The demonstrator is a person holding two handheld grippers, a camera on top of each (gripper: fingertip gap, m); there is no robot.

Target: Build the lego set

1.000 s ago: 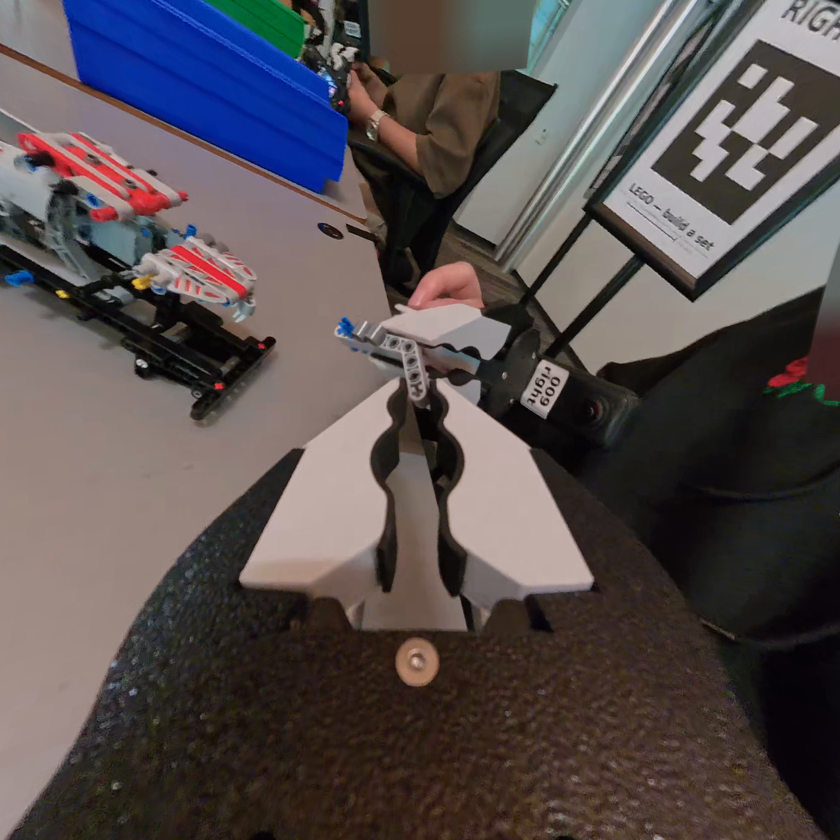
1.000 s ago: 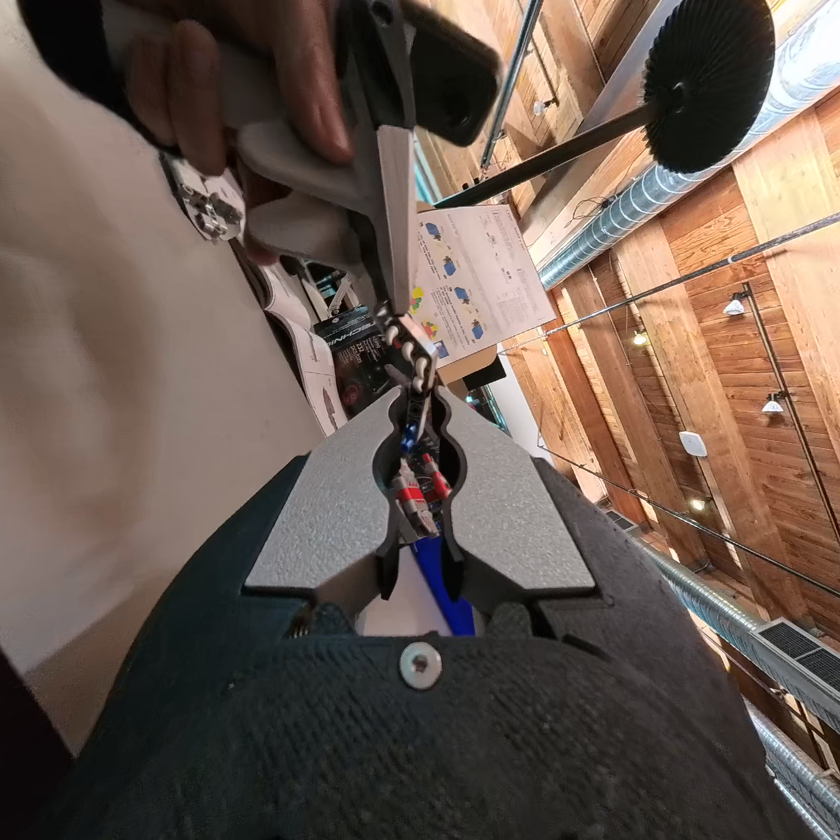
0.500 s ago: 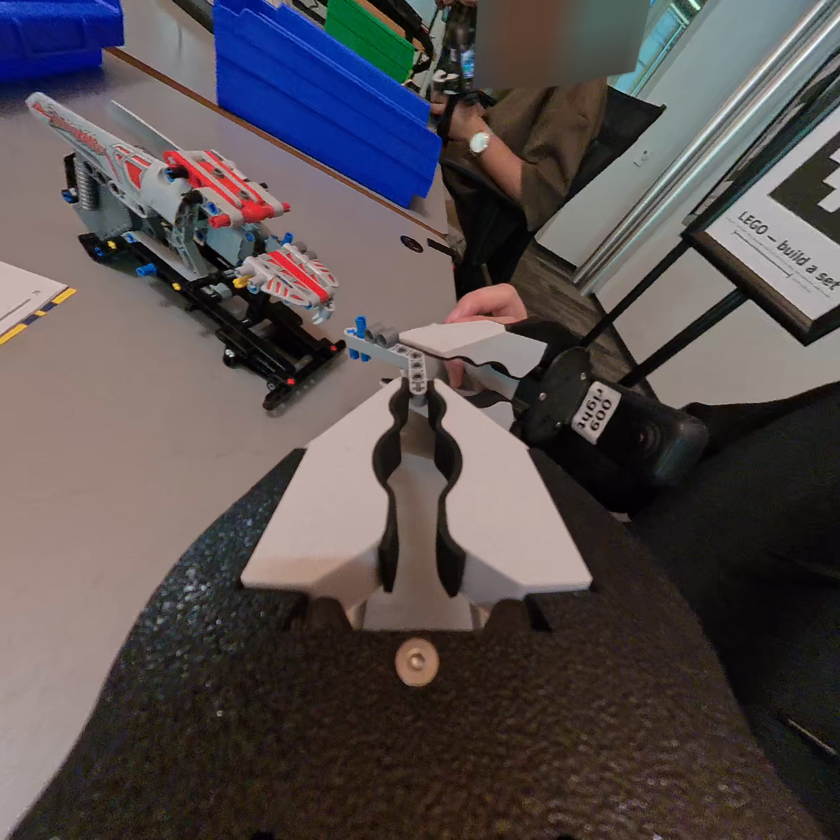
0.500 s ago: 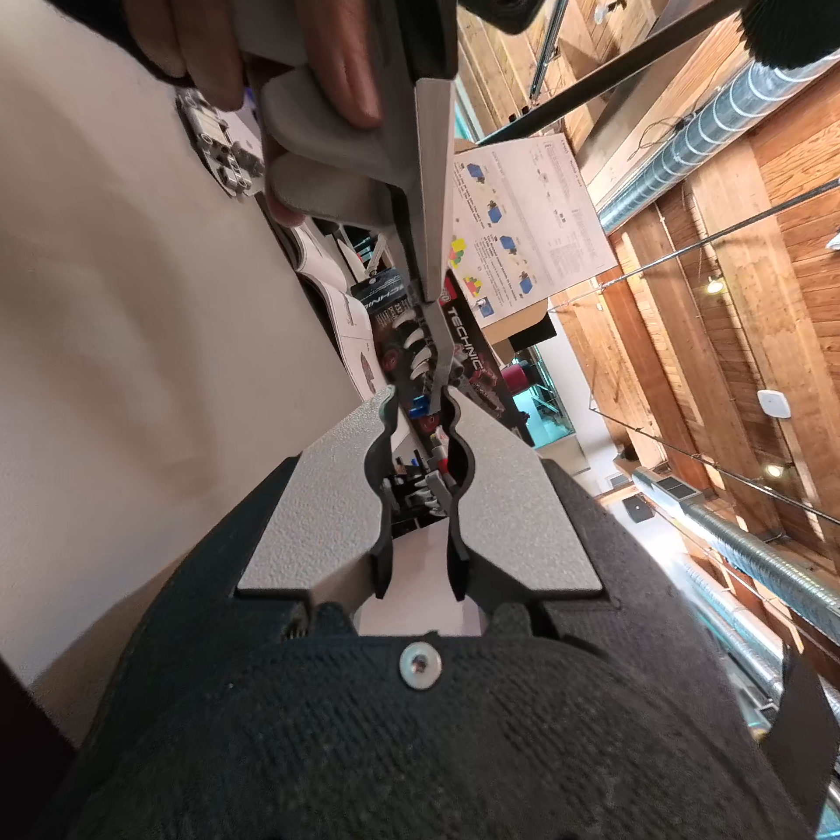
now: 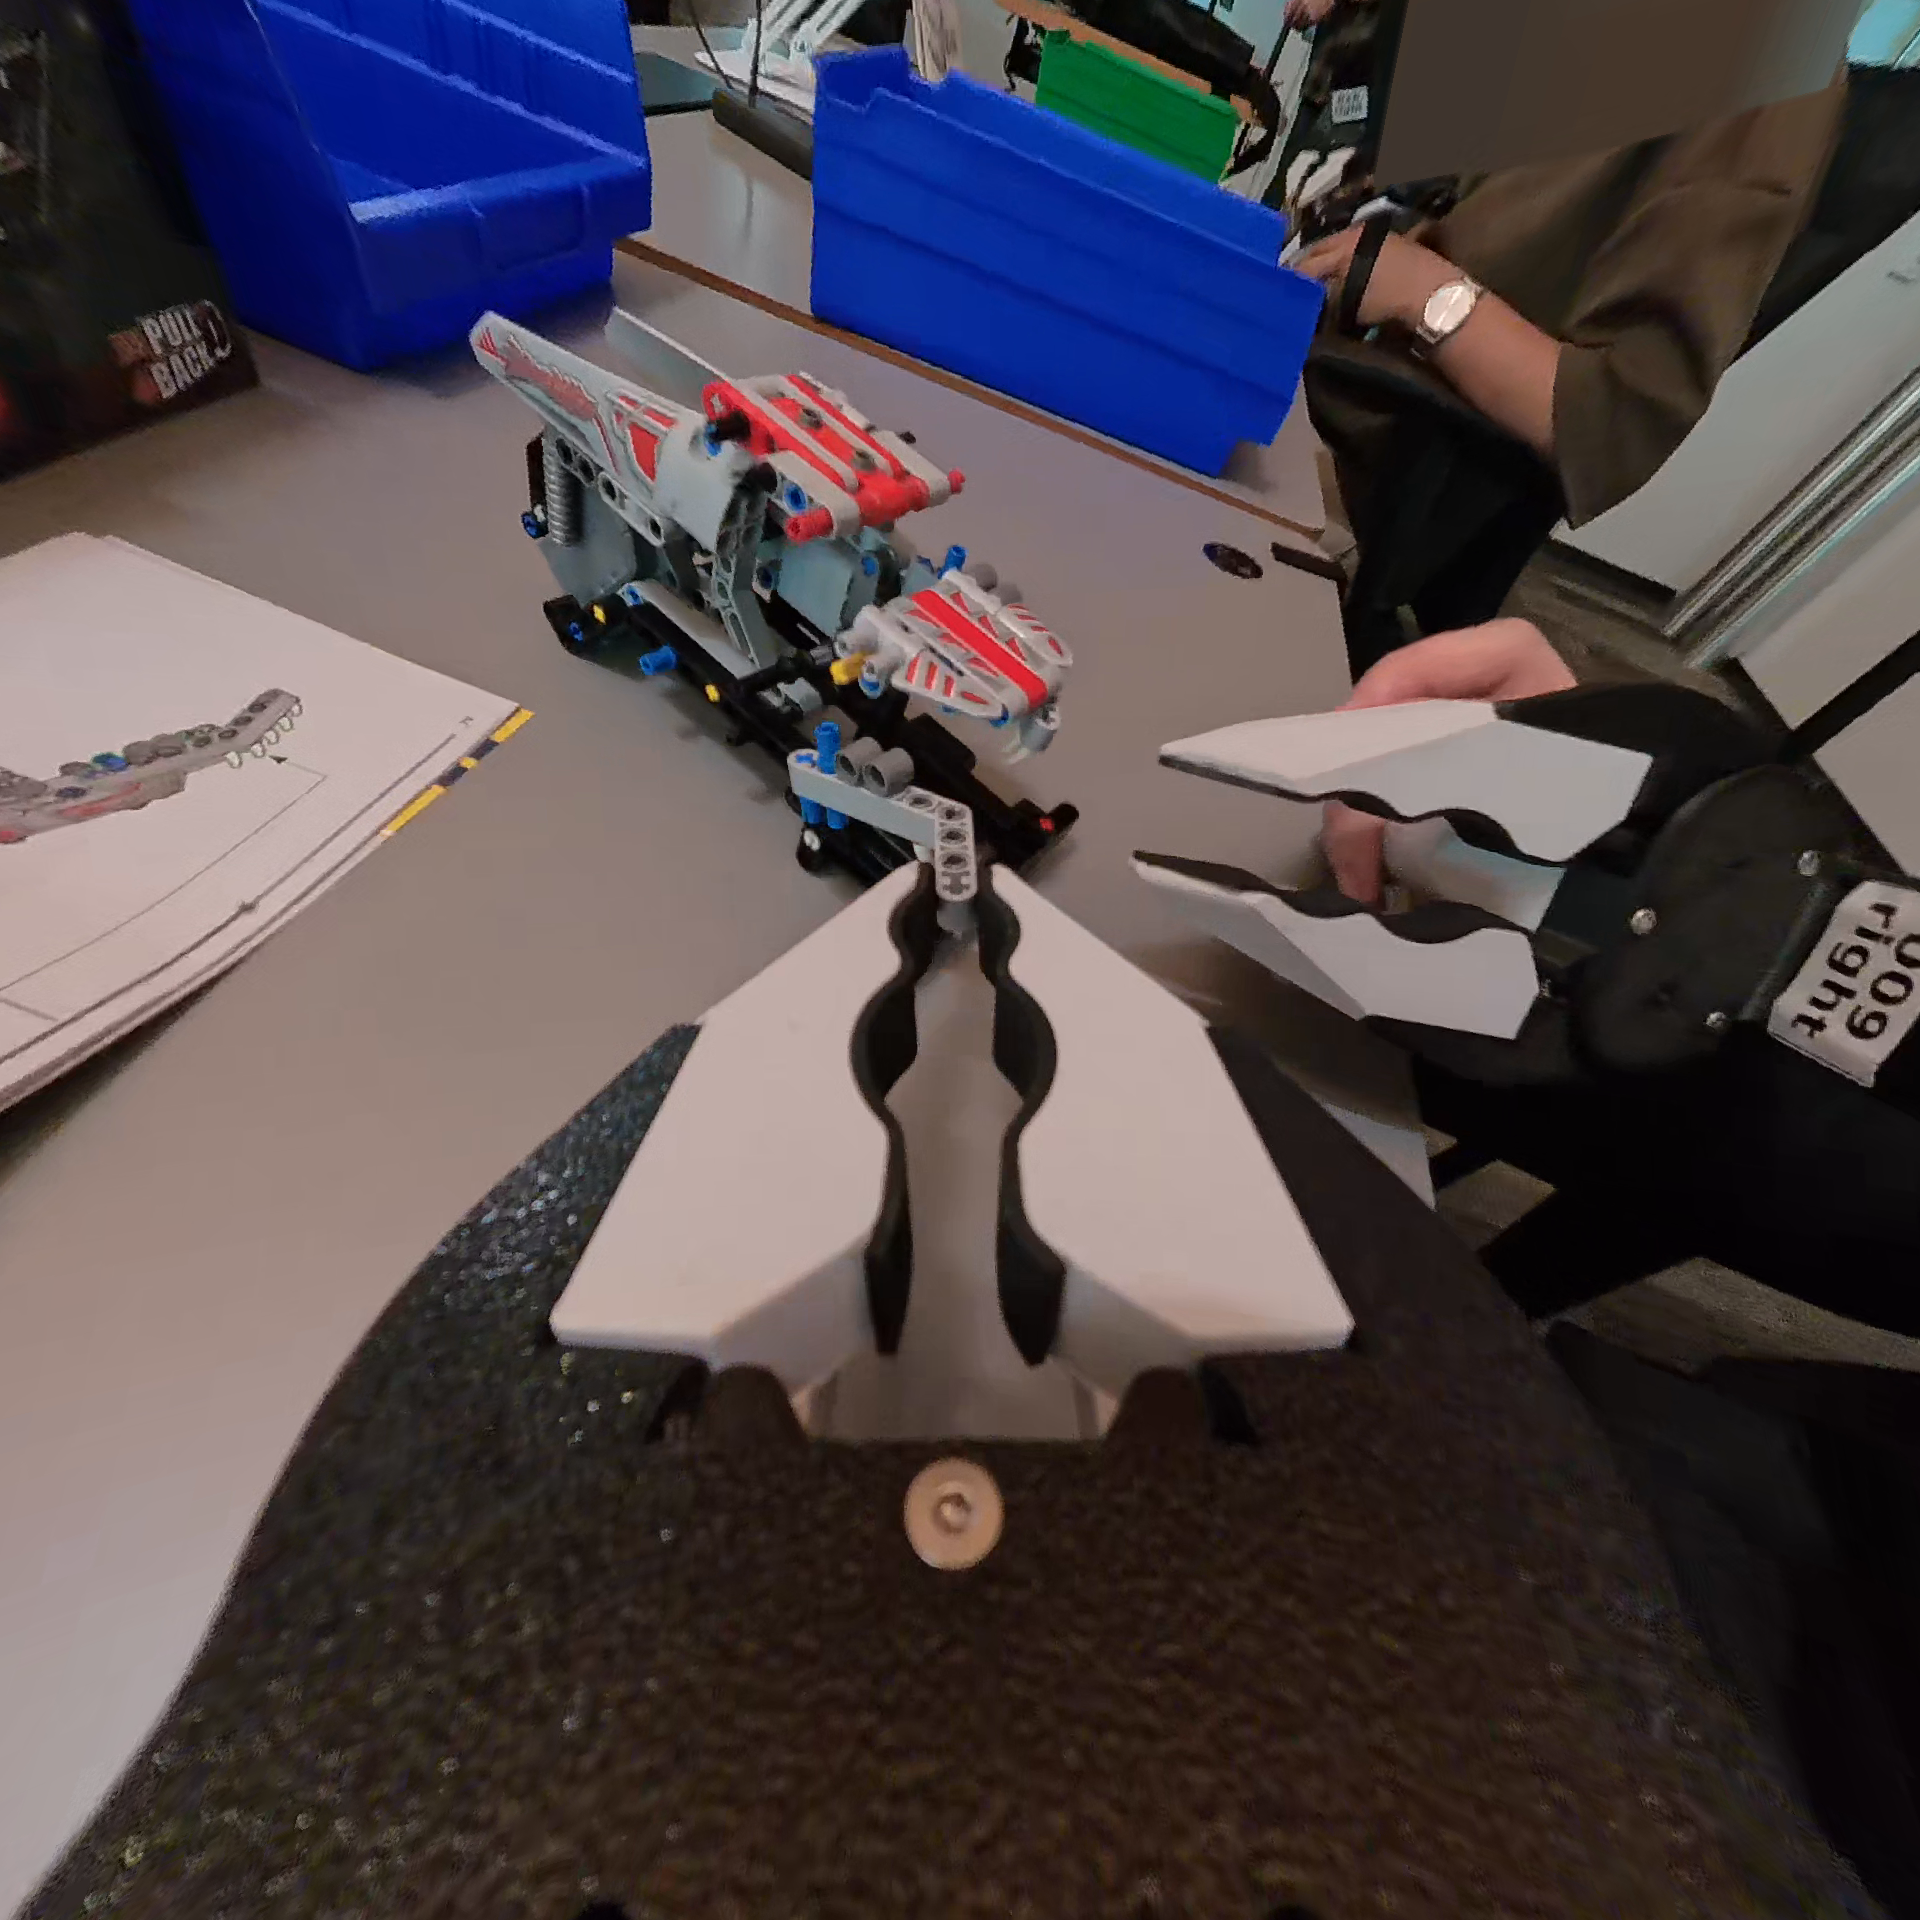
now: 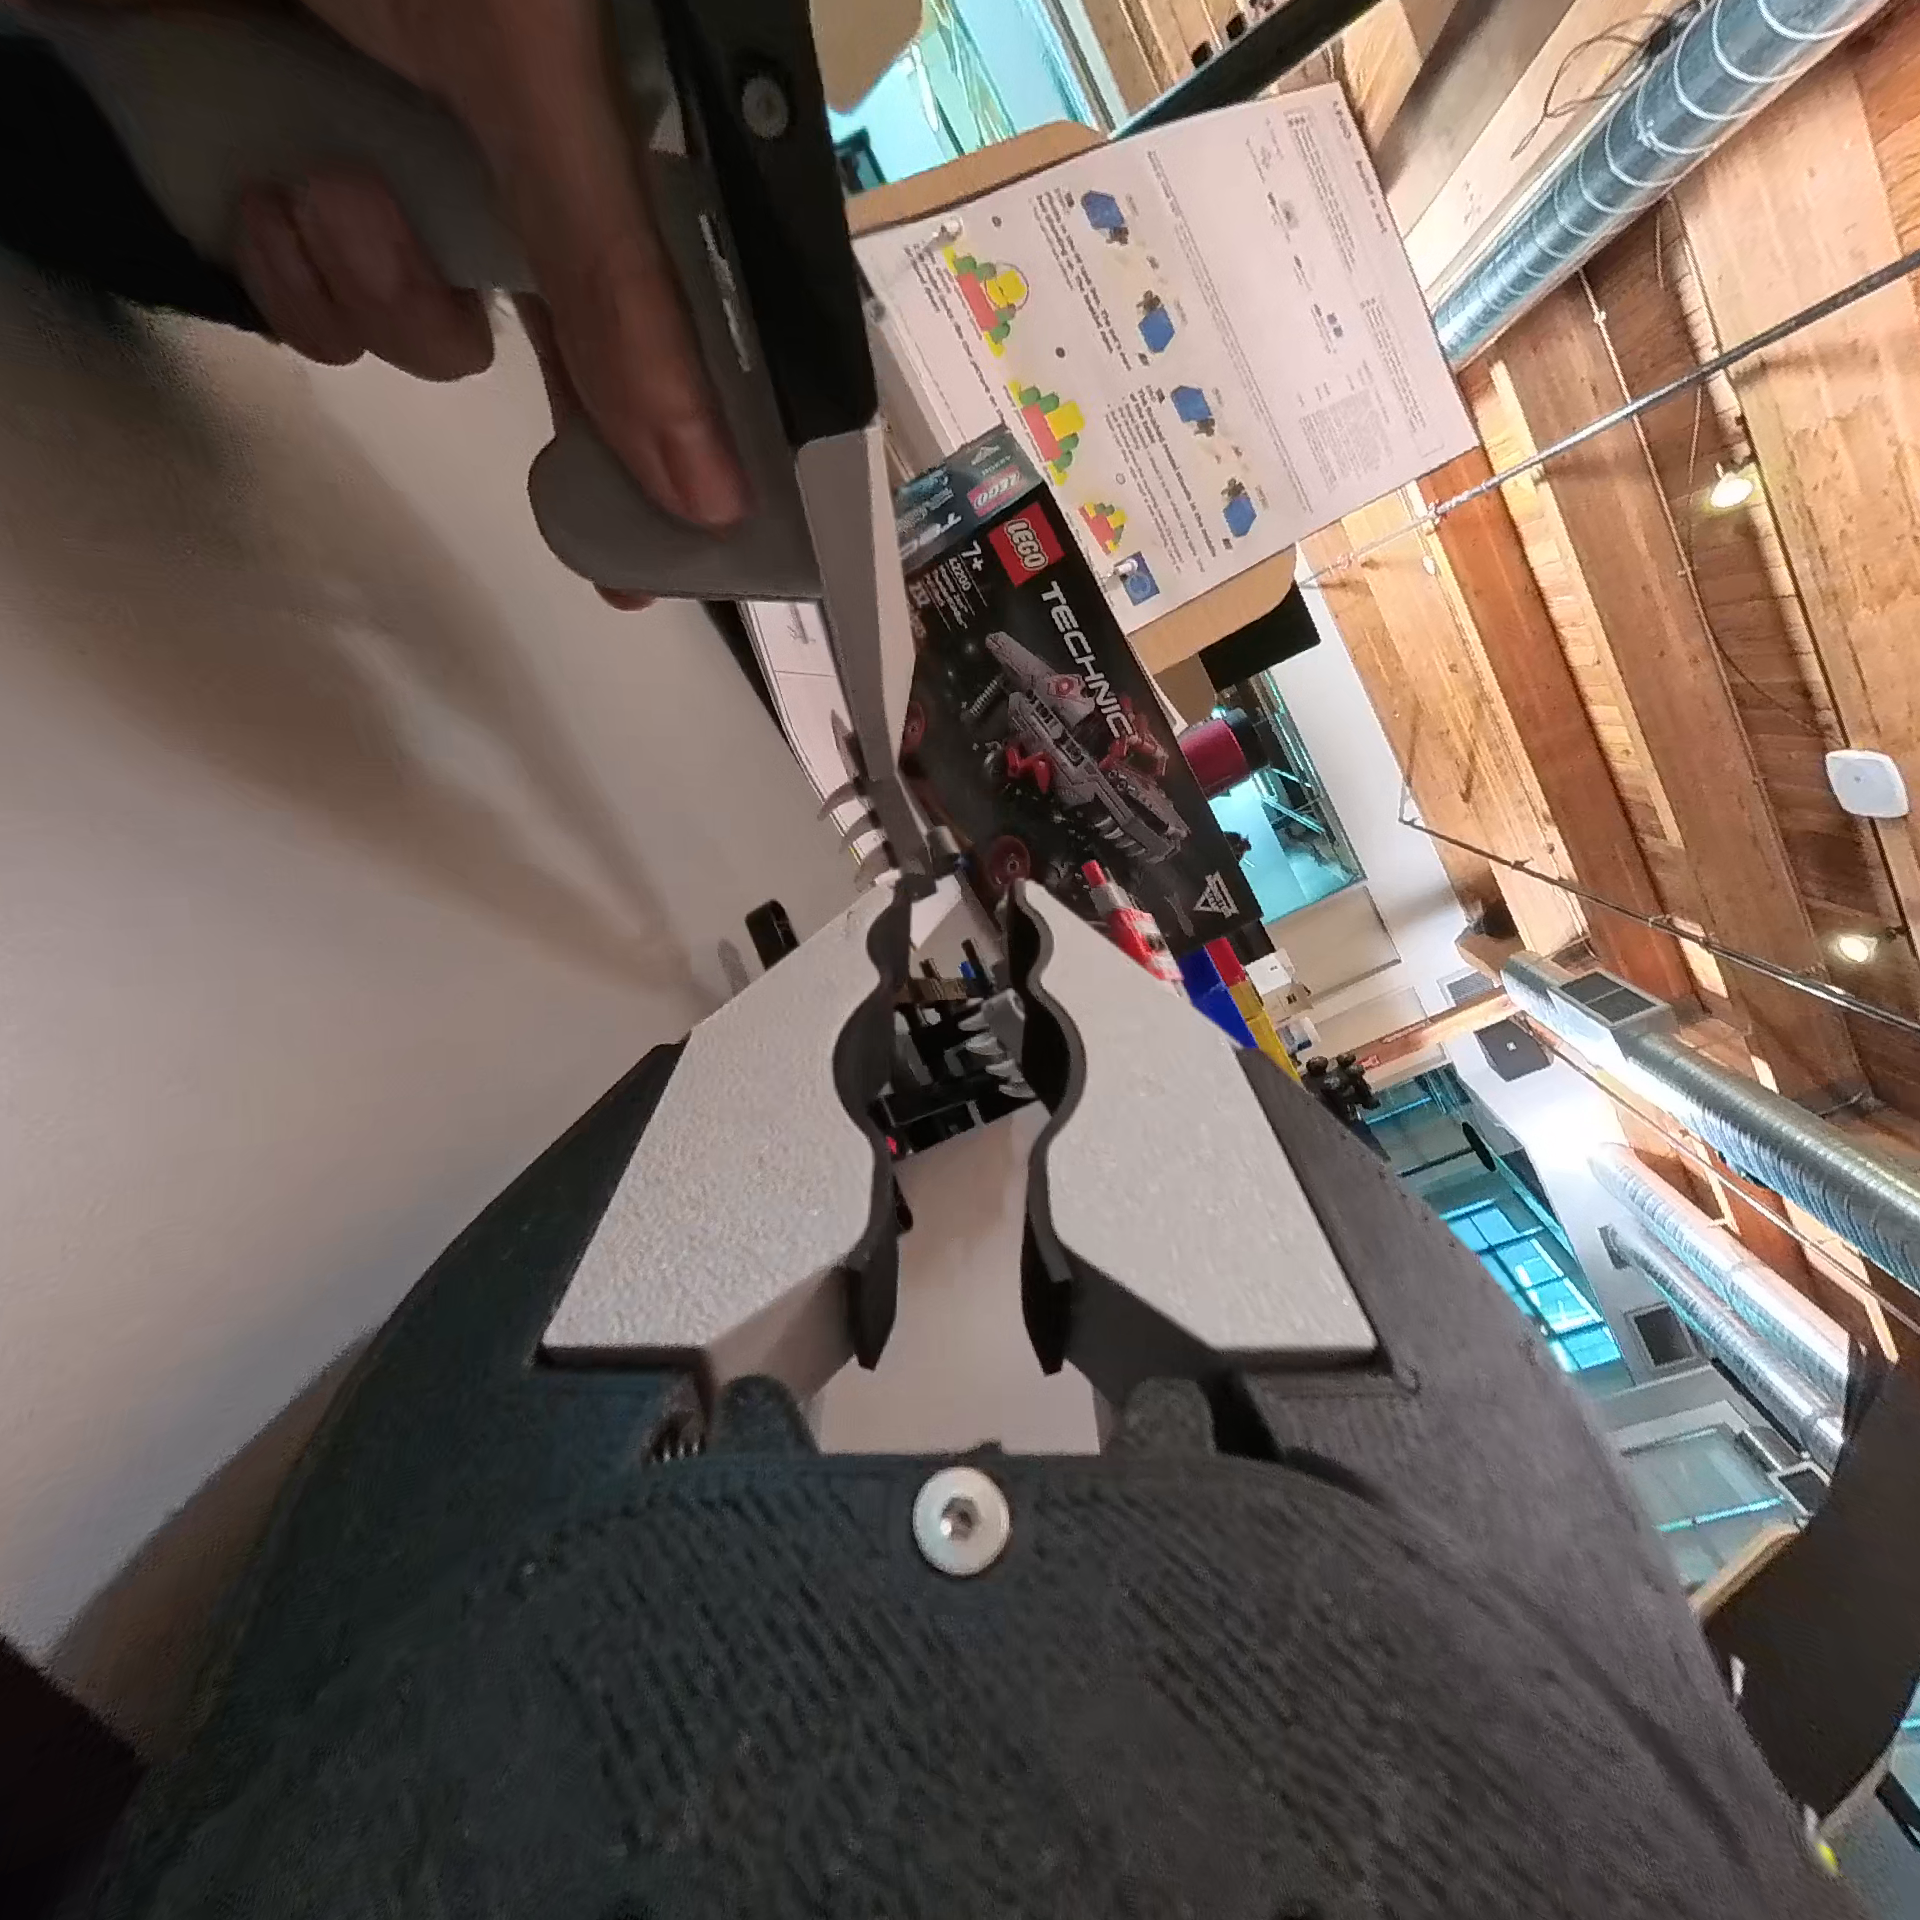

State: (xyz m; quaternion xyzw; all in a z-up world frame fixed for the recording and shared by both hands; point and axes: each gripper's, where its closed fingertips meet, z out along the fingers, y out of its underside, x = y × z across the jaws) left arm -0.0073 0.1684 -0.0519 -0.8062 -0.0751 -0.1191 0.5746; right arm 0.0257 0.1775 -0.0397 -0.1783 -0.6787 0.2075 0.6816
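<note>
My left gripper (image 5: 956,896) is shut on the short end of a grey bent lego beam (image 5: 883,802) with blue pins and grey bushes. It holds the beam above the table, just in front of the grey, red and black lego model (image 5: 790,561). My right gripper (image 5: 1148,810) is open and empty, to the right of the beam and apart from it. In the right wrist view my right gripper (image 6: 961,904) is open, with the left gripper's fingers (image 6: 862,675) edge-on ahead and part of the model (image 6: 956,1049) showing between the jaws.
An open instruction booklet (image 5: 156,779) lies on the grey table (image 5: 312,1039) at the left. Two blue bins (image 5: 416,166) (image 5: 1039,270) stand behind the model. A person's arm (image 5: 1558,270) is at the back right. The lego box (image 6: 1070,727) stands beyond the grippers. The left gripper's tips are roughly 4 cm from the right gripper's.
My right gripper has opened, let go of the grey beam and drawn away to the right. My left gripper keeps the beam and has swung left toward the model.
</note>
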